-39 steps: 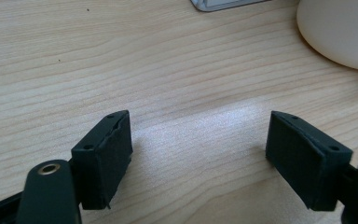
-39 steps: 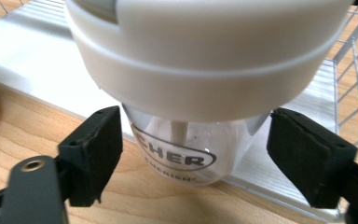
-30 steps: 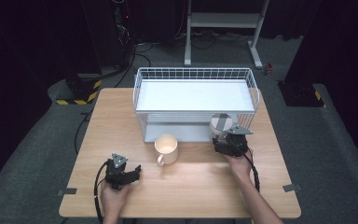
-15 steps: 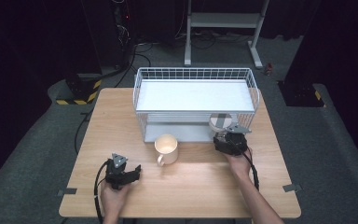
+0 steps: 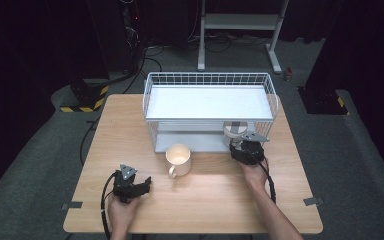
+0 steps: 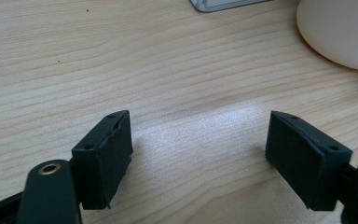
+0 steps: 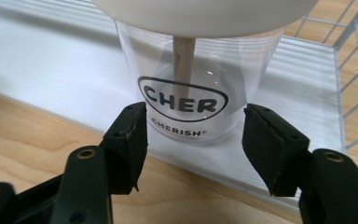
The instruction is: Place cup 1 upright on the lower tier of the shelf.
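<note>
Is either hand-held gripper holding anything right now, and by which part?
Nothing yet. The right hand-held gripper, jaws just closing, flanks the clear cup's base without pressing; the left hand-held gripper is open over bare table.

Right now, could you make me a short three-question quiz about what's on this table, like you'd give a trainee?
1. True or false: the left gripper holds the mug.
2. What stands between the right gripper's jaws?
A. a clear cup
B. a spoon
C. a plate
3. Which shelf of the wire rack does it stand on?

Key:
1. False; it is open over bare table.
2. A, the clear cup printed CHERISH.
3. The lower shelf.
</note>
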`<action>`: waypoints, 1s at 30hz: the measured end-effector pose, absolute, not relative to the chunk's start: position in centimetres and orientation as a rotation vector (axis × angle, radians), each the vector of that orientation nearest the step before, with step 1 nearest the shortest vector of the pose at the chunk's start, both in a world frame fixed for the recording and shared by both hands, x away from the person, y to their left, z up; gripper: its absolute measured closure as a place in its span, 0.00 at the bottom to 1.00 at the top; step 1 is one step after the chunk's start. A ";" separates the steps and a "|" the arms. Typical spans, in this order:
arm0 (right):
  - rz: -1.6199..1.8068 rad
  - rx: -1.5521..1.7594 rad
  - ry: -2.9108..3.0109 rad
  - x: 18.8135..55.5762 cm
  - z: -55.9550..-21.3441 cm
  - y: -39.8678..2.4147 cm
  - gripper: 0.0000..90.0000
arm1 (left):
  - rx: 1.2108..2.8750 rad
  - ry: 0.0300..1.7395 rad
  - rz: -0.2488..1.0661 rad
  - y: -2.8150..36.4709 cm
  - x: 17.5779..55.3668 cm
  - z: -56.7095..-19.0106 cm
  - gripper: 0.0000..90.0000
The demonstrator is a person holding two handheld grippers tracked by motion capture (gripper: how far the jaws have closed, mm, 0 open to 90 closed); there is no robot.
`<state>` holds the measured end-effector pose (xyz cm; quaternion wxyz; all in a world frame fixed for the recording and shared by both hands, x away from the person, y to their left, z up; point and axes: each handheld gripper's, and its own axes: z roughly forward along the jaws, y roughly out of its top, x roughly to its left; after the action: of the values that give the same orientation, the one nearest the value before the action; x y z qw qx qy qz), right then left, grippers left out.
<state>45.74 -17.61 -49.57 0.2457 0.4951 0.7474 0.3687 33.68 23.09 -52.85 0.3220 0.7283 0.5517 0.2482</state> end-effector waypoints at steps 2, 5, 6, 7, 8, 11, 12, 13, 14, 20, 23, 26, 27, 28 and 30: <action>0.992 1.349 2.043 45.9 -49.6 -17.5 0.48 | 1.913 1.446 0.651 23.1 33.7 -52.9 0.26; 0.984 1.368 2.033 46.2 -49.5 -17.1 0.52 | 1.913 1.443 0.650 23.1 33.7 -52.9 0.26; 0.984 1.368 2.033 46.2 -49.5 -17.1 0.52 | 1.912 1.443 0.650 23.1 33.7 -52.9 0.26; 0.980 1.371 2.030 46.2 -49.5 -17.0 0.53 | 1.912 1.443 0.650 23.1 33.7 -52.9 0.26; 0.981 1.375 2.028 46.3 -49.4 -16.9 0.54 | 1.912 1.442 0.650 23.1 33.7 -52.9 0.27; 0.979 1.373 2.036 46.6 -49.3 -16.6 0.57 | 1.912 1.442 0.650 23.1 33.7 -52.9 0.27; 0.982 1.378 2.033 46.8 -49.2 -16.5 0.59 | 1.912 1.442 0.650 23.1 33.7 -52.9 0.27; 0.985 1.374 2.033 46.9 -49.3 -16.5 0.60 | 1.912 1.442 0.650 23.1 33.7 -52.9 0.27; 0.991 1.387 2.032 46.9 -49.3 -16.4 0.61 | 1.912 1.442 0.650 23.1 33.7 -52.9 0.27; 0.998 1.410 2.028 47.2 -49.6 -16.4 0.65 | 1.912 1.442 0.650 23.1 33.7 -52.9 0.27; 1.003 1.426 2.025 47.5 -49.7 -16.3 0.68 | 1.912 1.442 0.650 23.1 33.7 -52.9 0.27; 1.009 1.420 2.028 47.9 -49.6 -16.2 0.71 | 1.912 1.442 0.650 23.1 33.7 -52.9 0.27; 1.009 1.420 2.028 47.9 -49.6 -16.2 0.71 | 1.912 1.442 0.650 23.1 33.7 -52.9 0.27; 1.020 1.428 2.030 48.1 -49.5 -16.1 0.73 | 1.915 1.442 0.650 23.1 33.7 -52.9 0.27; 1.020 1.439 2.030 48.3 -49.5 -15.9 0.75 | 1.912 1.442 0.650 23.1 33.7 -52.9 0.27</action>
<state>48.31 -15.90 -49.49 0.2241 0.5215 0.7356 0.3696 33.69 23.05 -52.86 0.3241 0.7290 0.5497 0.2478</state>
